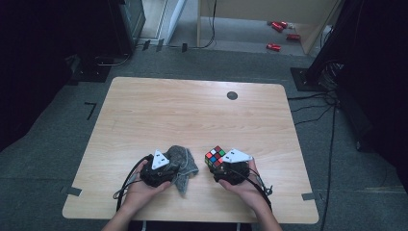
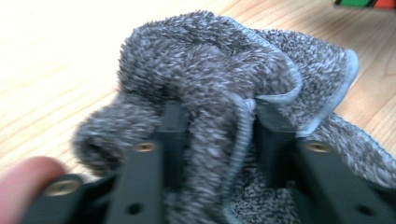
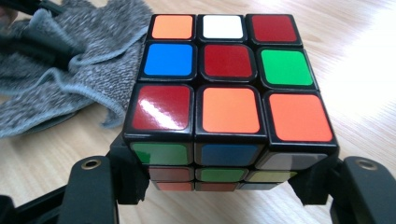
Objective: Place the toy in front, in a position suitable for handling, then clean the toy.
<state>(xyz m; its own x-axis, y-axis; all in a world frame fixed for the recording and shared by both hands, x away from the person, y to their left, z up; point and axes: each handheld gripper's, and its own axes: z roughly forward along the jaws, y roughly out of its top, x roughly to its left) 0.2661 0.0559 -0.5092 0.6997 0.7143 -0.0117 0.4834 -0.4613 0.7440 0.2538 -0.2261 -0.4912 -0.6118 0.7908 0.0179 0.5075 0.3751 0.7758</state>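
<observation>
A crumpled grey terry cloth [image 1: 186, 163] [image 2: 210, 70] lies near the table's front edge, left of centre. My left gripper [image 1: 172, 169] [image 2: 217, 121] is shut on a bunched fold of it, and the pile hides the pads. To its right, a scrambled puzzle cube [image 1: 215, 157] [image 3: 229, 79] sits clamped by its lower layers in my right gripper [image 1: 221, 167] [image 3: 224, 182], just above the wood. The cloth [image 3: 60, 70] lies just left of the cube in the right gripper view. A sliver of the cube [image 2: 359, 2] peeks in at the top right of the left gripper view.
The light wooden table [image 1: 192, 110] has a round black spot [image 1: 232, 95] near its far edge. Cables [image 1: 332, 110] run over the grey floor to the right. Red objects [image 1: 279, 26] lie on the floor beyond. Dark stands flank both sides.
</observation>
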